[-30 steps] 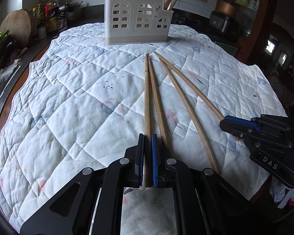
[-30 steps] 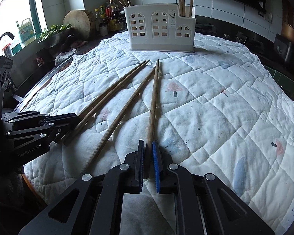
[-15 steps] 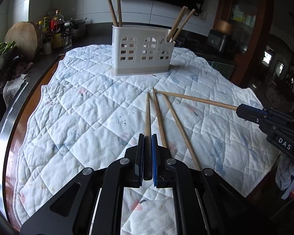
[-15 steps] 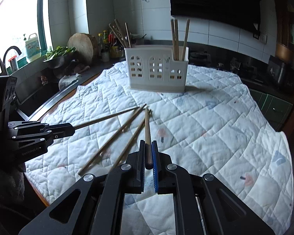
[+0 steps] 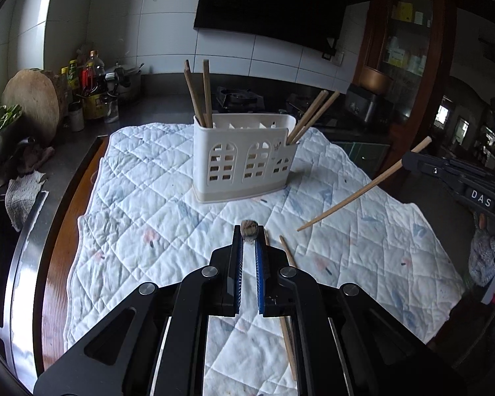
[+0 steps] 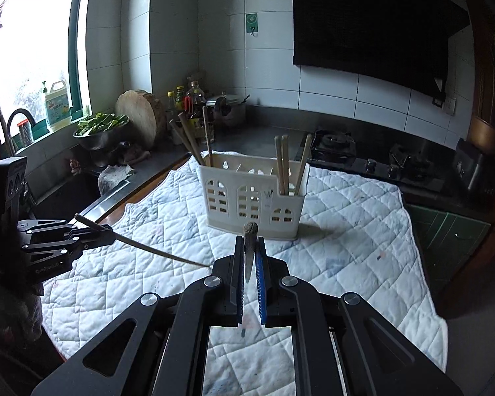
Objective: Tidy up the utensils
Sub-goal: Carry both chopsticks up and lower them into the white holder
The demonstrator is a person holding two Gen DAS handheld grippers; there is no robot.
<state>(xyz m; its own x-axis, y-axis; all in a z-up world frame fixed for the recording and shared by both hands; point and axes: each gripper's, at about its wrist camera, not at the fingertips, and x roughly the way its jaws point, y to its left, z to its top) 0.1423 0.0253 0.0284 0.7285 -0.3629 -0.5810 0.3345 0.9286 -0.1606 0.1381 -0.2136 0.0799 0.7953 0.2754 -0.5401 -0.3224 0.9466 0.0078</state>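
Note:
A white utensil holder (image 5: pixel 244 161) (image 6: pixel 252 201) stands on the quilted cloth at the far side, with several wooden chopsticks upright in it. My left gripper (image 5: pixel 249 236) is shut on a chopstick (image 5: pixel 249 227), seen end-on and raised above the cloth; the right wrist view shows it (image 6: pixel 155 250) slanting down from the left gripper (image 6: pixel 82 234). My right gripper (image 6: pixel 250 242) is shut on another chopstick (image 6: pixel 250 231), which also shows in the left wrist view (image 5: pixel 363 191) tilted in the air. Two chopsticks (image 5: pixel 288 264) lie on the cloth below my left gripper.
The white quilted cloth (image 5: pixel 148 231) covers a round table. A counter on the left holds a wooden chopping block (image 5: pixel 33 99), bottles (image 5: pixel 89 82), a bowl of greens (image 6: pixel 99 128) and a sink (image 6: pixel 66 194). A gas stove (image 6: pixel 363 155) sits behind the holder.
Both grippers have lifted their chopsticks off the cloth and tilted them up, so each is now held in the air. Two chopsticks stay on the cloth.

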